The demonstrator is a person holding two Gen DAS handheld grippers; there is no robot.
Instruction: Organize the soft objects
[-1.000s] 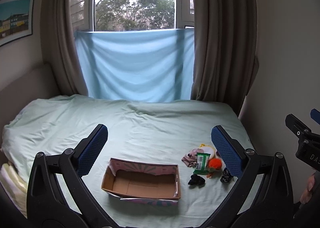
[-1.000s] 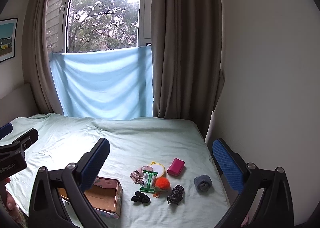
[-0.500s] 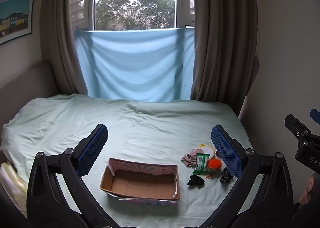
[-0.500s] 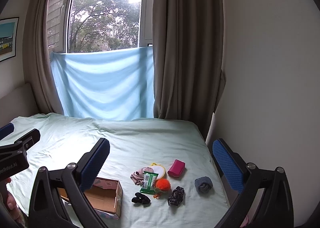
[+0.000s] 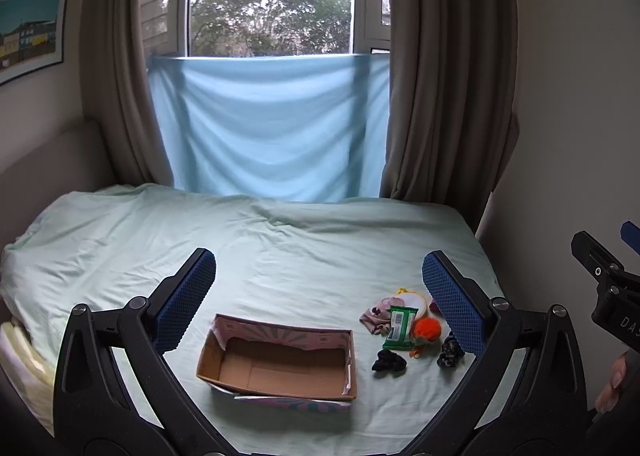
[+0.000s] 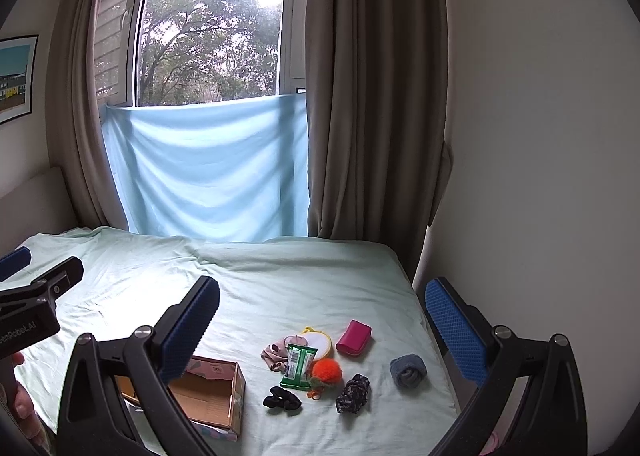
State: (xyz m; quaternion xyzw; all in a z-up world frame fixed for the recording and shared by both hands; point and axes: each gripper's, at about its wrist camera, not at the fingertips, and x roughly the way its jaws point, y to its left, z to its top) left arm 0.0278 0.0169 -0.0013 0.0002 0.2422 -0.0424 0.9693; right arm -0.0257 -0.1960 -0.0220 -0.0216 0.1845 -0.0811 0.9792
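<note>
Bedroom scene: a bed [image 5: 280, 248] in pale green sheeting carried an empty cardboard box [image 5: 280, 360], long axis running 9 to 3 o'clock, mouth upward. At the box's 3 o'clock lay small soft objects [image 6: 320, 368], clustered. Left gripper [image 5: 318, 304] and right gripper [image 6: 322, 326] hung above, jaws spread, holding nothing. Judged stage: start, nothing boxed. Next move: descend on one item.
</note>
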